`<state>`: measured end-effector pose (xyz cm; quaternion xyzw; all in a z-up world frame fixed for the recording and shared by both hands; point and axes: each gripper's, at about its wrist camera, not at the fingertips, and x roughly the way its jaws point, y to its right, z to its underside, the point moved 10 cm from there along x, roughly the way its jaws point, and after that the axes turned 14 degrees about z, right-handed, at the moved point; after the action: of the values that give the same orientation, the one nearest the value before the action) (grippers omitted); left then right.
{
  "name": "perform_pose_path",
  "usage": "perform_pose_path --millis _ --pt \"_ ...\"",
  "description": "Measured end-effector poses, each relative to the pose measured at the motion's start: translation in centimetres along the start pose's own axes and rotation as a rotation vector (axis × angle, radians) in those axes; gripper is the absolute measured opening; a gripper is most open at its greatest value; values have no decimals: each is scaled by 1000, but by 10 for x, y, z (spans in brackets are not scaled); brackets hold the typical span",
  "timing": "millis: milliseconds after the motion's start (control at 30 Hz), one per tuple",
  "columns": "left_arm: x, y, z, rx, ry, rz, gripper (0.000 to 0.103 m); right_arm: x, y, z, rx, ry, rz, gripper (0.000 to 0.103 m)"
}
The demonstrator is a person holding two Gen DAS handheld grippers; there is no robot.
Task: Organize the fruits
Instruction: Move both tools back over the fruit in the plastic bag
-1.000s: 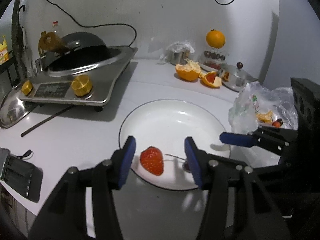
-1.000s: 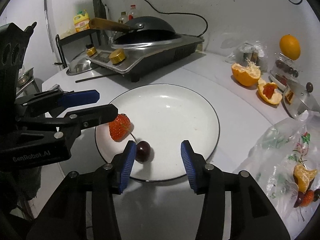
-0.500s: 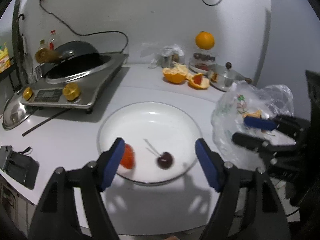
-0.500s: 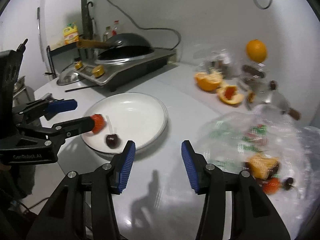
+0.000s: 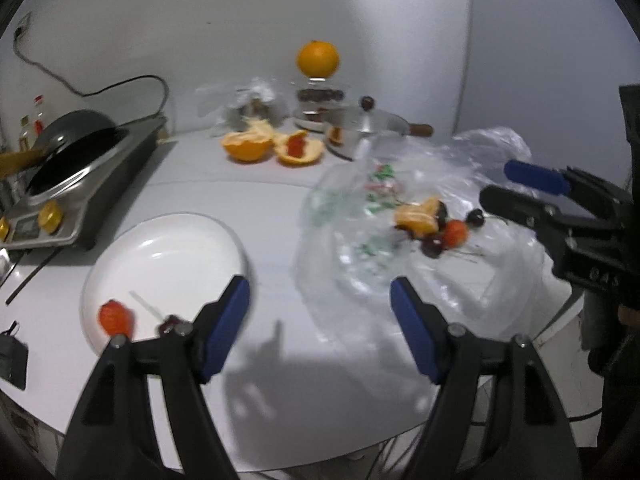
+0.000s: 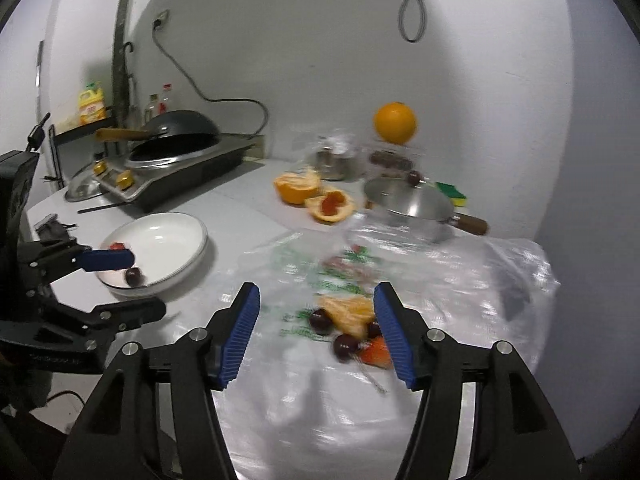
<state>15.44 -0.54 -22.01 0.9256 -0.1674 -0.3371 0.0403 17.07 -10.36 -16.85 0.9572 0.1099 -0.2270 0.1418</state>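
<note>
A white plate point(image 5: 168, 252) point(image 6: 200, 240) holds a strawberry point(image 5: 115, 316) point(image 6: 117, 246) and a dark cherry point(image 5: 170, 323) point(image 6: 134, 276). Right of it lies a clear plastic bag point(image 5: 400, 280) point(image 6: 460, 272) with an orange segment point(image 5: 418, 216) point(image 6: 348, 310), a strawberry point(image 5: 456, 232) point(image 6: 376, 354) and cherries point(image 5: 432, 246) point(image 6: 346, 345). My left gripper point(image 5: 320, 300) point(image 6: 120, 280) is open and empty, over the table between plate and bag. My right gripper point(image 6: 316, 308) point(image 5: 516, 186) hovers over the bag's fruit, its jaws opening, gripping nothing.
An induction cooker with a wok point(image 5: 72, 152) point(image 6: 176, 152) stands at the back left. Orange peel halves point(image 5: 272, 148) point(image 6: 316, 196), a steel lidded pan point(image 5: 368, 130) point(image 6: 412, 204) and an orange on a jar point(image 5: 318, 58) point(image 6: 395, 123) line the back wall. The table's front edge point(image 5: 320, 456) is near.
Both grippers have swung right, from the plate to the plastic bag, and their jaws stand wider. The strawberry and the cherry stay behind on the plate.
</note>
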Motion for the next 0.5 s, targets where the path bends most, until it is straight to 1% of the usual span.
perform_pose_path --millis 300,500 --pt "38 55 -9 98 -67 41 74 20 62 23 65 -32 47 62" --pt "55 69 -17 122 -82 42 74 40 83 38 73 -75 44 62"
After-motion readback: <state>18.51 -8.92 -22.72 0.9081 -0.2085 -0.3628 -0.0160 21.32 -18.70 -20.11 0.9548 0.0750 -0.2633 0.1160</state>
